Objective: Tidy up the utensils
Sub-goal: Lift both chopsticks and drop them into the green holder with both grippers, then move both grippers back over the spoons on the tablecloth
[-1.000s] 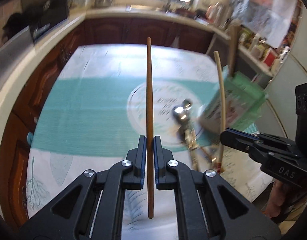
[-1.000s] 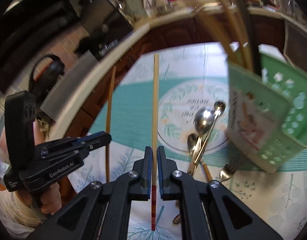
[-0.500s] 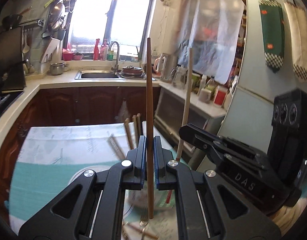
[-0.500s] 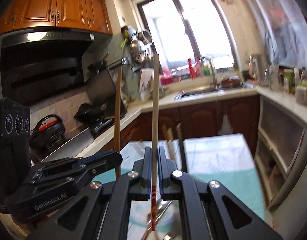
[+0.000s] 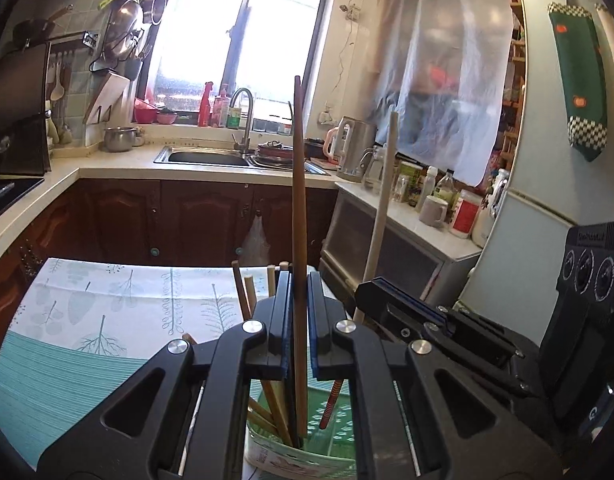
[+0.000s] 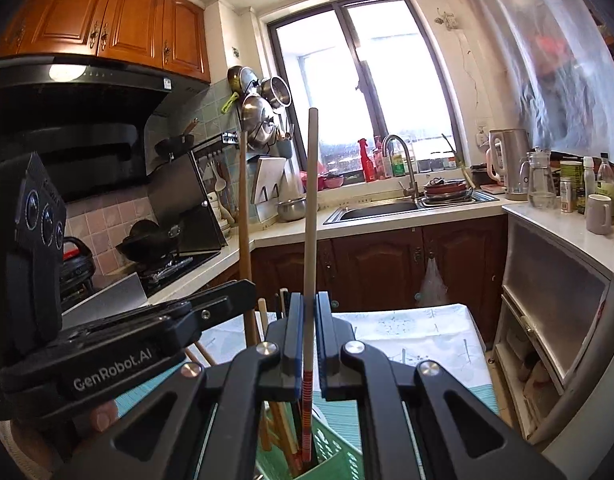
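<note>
Orange cabinets (image 6: 107,12) appear only in the right wrist view.

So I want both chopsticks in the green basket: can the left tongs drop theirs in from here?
Probably yes. The left tongs grip the brown chopstick upright, its lower tip already down in the green basket among other chopsticks; nothing visibly blocks it.

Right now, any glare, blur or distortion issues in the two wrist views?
Left wrist view: window blown out white, fisheye bends the fridge edge, corners vignetted black; dark chopstick in the left gripper stays sharp. Right wrist view: window overexposed, range hood in deep shadow, pale chopstick crisp.
</note>
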A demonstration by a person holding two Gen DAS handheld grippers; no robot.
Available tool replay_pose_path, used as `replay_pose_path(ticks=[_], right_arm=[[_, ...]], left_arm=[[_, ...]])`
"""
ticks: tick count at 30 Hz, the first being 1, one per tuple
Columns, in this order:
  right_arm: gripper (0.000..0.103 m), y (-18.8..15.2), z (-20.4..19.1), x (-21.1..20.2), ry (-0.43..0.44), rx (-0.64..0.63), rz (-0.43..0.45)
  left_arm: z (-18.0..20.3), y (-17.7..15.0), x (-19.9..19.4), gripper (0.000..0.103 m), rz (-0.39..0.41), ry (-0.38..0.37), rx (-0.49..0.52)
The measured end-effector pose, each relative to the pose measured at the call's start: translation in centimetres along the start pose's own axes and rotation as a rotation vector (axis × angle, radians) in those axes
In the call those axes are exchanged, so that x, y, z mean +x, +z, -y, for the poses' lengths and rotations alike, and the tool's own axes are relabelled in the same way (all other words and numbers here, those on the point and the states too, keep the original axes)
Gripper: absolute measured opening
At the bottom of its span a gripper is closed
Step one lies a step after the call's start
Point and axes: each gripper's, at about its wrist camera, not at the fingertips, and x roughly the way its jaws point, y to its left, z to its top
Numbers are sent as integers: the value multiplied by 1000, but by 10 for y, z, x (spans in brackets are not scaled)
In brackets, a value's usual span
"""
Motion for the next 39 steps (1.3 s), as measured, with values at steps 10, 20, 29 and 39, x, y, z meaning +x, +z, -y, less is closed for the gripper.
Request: replay_pose_path(ticks=[10, 20, 29, 39], right_arm=[[9, -44, 4, 23, 79, -84, -281], [10, -51, -10, -12, 109, -19, -340], [10, -55, -32, -40, 143, -12, -350], [10, -82, -42, -39, 149, 22, -435]], left_arm=[[-2, -48, -3, 28, -165, 79, 25], [-34, -77, -60, 29, -337, 177, 40], [-84, -104, -85, 29, -452, 287, 2], [-90, -132, -67, 29, -582, 216, -9]])
